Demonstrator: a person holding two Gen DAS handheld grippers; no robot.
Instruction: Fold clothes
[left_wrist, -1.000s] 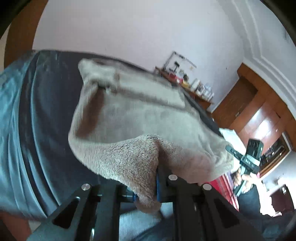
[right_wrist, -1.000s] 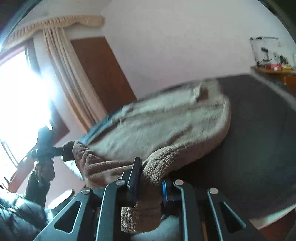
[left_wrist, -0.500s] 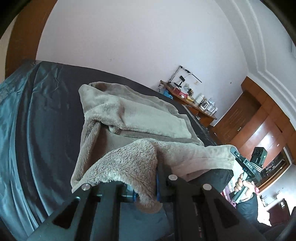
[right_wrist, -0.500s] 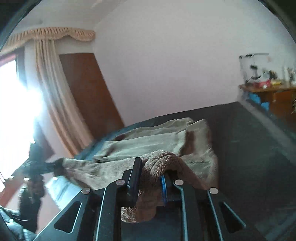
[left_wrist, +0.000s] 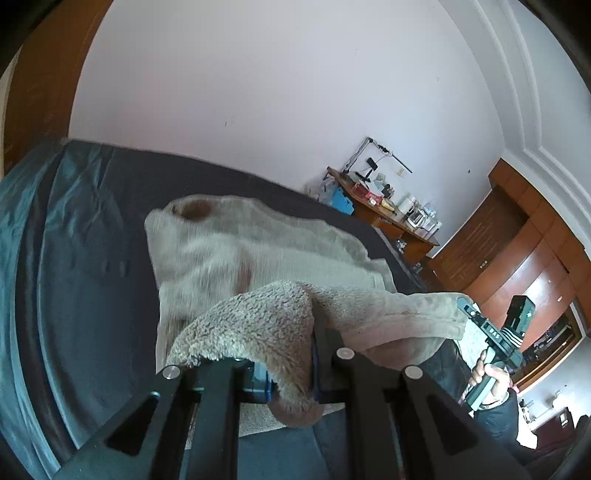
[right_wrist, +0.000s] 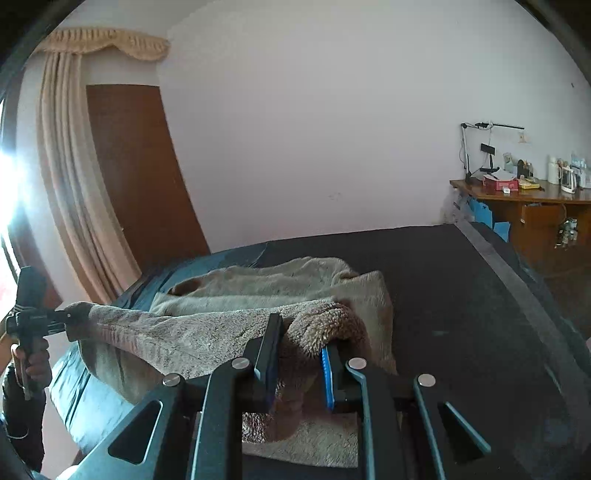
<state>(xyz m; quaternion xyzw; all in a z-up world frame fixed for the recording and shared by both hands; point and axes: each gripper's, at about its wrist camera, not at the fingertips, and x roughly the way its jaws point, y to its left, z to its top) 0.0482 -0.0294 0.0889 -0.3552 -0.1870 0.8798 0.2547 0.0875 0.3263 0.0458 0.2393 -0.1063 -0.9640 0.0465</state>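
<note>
A beige fleece garment (left_wrist: 236, 258) lies on a dark bed cover (left_wrist: 92, 277), its near edge lifted off the bed. My left gripper (left_wrist: 291, 373) is shut on one corner of that edge. My right gripper (right_wrist: 299, 365) is shut on the other corner, and the garment (right_wrist: 258, 291) stretches between them. The right gripper also shows in the left wrist view (left_wrist: 469, 314), far right, and the left gripper shows in the right wrist view (right_wrist: 72, 321), far left. The fleece covers the fingertips.
The dark bed (right_wrist: 461, 295) fills the foreground. A wooden desk (right_wrist: 535, 210) with a lamp and small items stands against the back wall. Wooden wardrobes (left_wrist: 517, 258) stand at the right, a brown door (right_wrist: 140, 177) and curtain (right_wrist: 70, 166) at the left.
Both grippers have lowered and drawn the held edge back towards me. The garment, raised high a second ago, now lies flatter on the bed with only the near edge lifted.
</note>
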